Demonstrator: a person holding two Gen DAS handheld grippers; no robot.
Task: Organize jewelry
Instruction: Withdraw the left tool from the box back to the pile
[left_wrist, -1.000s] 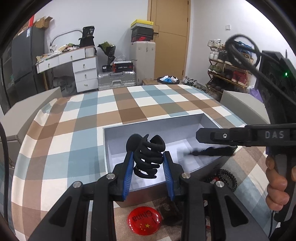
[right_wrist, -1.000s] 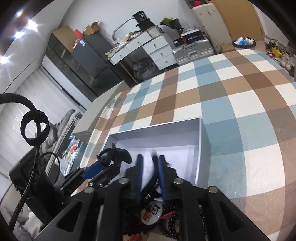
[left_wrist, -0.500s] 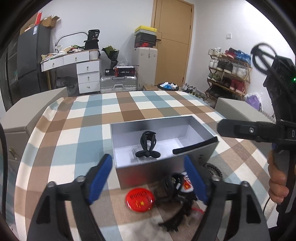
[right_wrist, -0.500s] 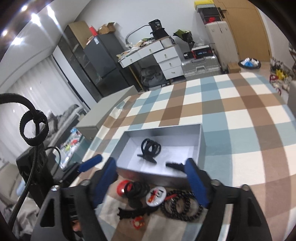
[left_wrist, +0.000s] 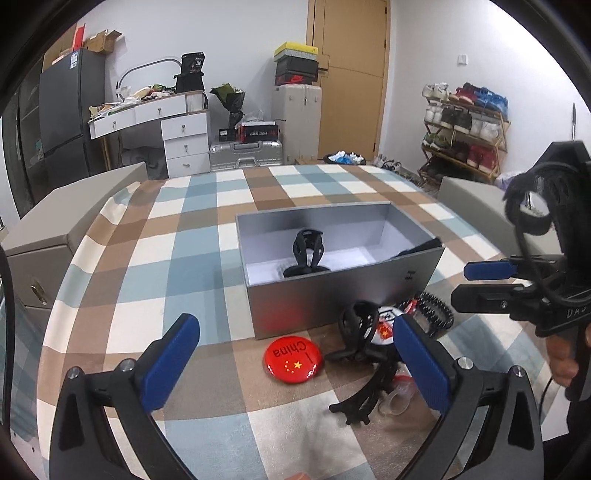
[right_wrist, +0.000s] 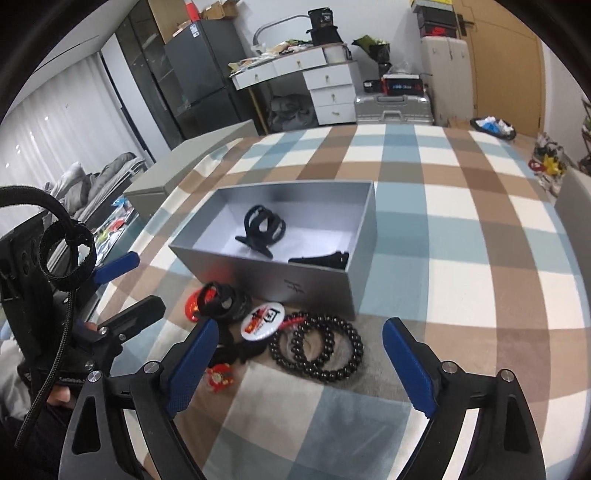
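A grey open box (left_wrist: 347, 299) (right_wrist: 280, 280) stands on the checked tablecloth. Inside lie a black claw hair clip (left_wrist: 306, 251) (right_wrist: 264, 229) and a flat black clip (right_wrist: 325, 258) (left_wrist: 419, 248). In front of the box lie a red China badge (left_wrist: 293, 360), another black claw clip (left_wrist: 360, 328) (right_wrist: 221, 302), a white badge (right_wrist: 262, 320), two black bead bracelets (right_wrist: 321, 347) and a small red charm (right_wrist: 219, 376). My left gripper (left_wrist: 295, 362) is open and empty above the badge. My right gripper (right_wrist: 299, 362) is open and empty above the bracelets.
The checked tablecloth (left_wrist: 192, 229) covers a round table whose edge curves at the left. Grey cabinets (left_wrist: 55, 225) stand beside the table. A desk, suitcase, door and shoe rack (left_wrist: 465, 125) are in the background.
Both grippers let go of their black clips into the box, opened wide and pulled back toward the table's near edge.
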